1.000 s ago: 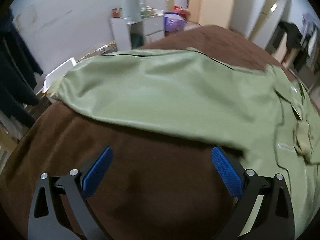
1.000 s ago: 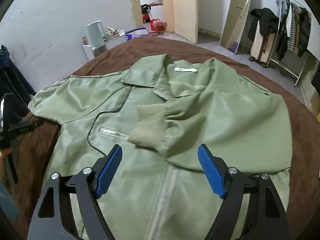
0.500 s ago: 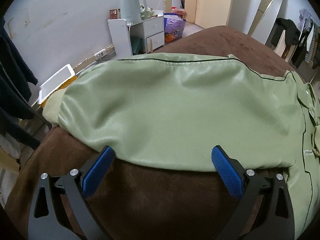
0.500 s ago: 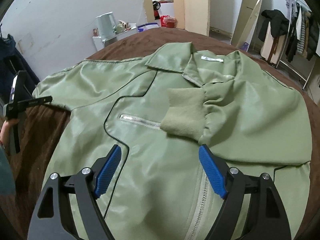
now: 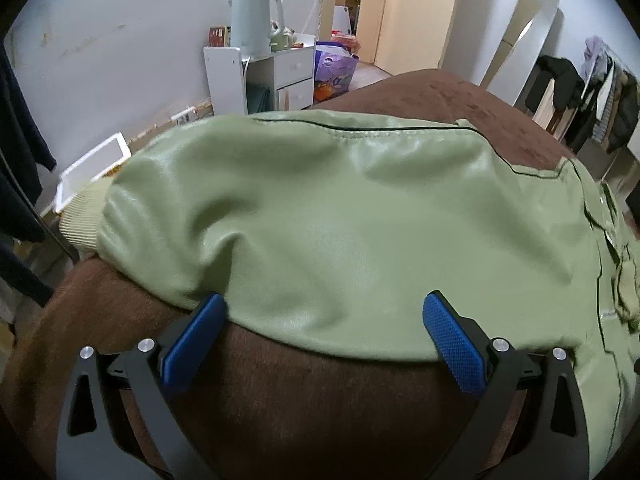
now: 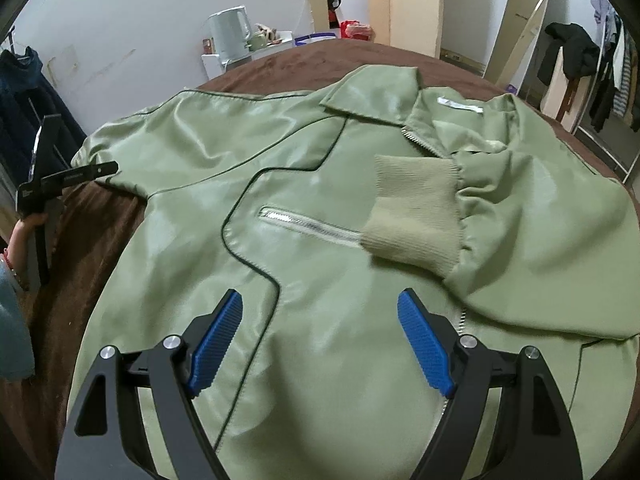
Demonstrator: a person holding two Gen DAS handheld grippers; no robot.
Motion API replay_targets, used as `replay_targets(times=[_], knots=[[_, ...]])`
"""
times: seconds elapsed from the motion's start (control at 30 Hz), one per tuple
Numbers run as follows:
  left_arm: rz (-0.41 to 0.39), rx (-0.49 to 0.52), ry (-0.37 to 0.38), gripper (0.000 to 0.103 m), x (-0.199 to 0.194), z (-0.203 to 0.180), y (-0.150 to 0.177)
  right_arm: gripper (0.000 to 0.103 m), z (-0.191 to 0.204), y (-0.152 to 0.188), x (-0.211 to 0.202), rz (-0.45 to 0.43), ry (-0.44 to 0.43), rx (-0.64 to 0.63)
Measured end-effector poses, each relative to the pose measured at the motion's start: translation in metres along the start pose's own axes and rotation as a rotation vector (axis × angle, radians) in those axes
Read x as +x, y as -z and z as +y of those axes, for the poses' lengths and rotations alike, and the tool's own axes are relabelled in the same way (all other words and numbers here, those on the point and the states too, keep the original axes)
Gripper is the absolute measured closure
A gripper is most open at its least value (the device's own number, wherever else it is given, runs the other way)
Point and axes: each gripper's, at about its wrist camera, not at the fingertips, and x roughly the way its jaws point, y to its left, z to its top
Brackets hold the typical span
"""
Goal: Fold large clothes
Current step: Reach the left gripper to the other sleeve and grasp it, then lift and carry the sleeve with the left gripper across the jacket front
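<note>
A light green jacket point(image 6: 320, 208) lies front up on a brown bed cover point(image 6: 92, 232). Its right sleeve is folded across the chest, ribbed cuff point(image 6: 414, 220) near the pocket zip. Its left sleeve point(image 5: 340, 220) lies stretched out, ribbed cuff point(image 5: 80, 220) at the bed's edge. My left gripper point(image 5: 324, 316) is open, its blue pads at the sleeve's near edge, nothing held. It also shows in the right wrist view point(image 6: 76, 176) at the sleeve's end. My right gripper point(image 6: 320, 312) is open and empty above the jacket's front.
A white cabinet point(image 5: 260, 76) with a pale kettle point(image 5: 256, 20) stands by the far wall. Dark clothes hang at the left point(image 5: 20, 152). A clothes rack point(image 6: 600, 56) and a leaning mirror point(image 6: 524, 28) stand at the right. A doorway point(image 5: 400, 12) opens beyond.
My left gripper has moved in to the sleeve's near edge, so the sleeve fills its view. My right gripper has moved closer over the jacket's front. Both stay open.
</note>
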Motion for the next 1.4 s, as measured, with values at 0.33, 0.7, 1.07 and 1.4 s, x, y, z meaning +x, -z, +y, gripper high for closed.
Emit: replay_targets(times=[0.33, 0.7, 1.07, 1.4], knots=[[0.026, -0.085, 0.024, 0.007, -0.021, 0.039, 0.012, 0.023, 0.013, -0.001, 0.000, -0.003, -0.023, -0.013], [0.007, -0.119, 0.033, 0.006, 0.008, 0.049, -0.014, 0.022, 0.014, 0.005, 0.004, 0.018, -0.020, -0.021], [0.019, -0.133, -0.023, 0.067, 0.009, 0.055, -0.033, 0.022, 0.023, -0.002, 0.009, 0.027, -0.022, -0.044], [-0.018, -0.003, -0.067, 0.093, -0.021, 0.034, -0.051, 0.019, 0.043, -0.018, 0.010, 0.023, -0.050, -0.082]])
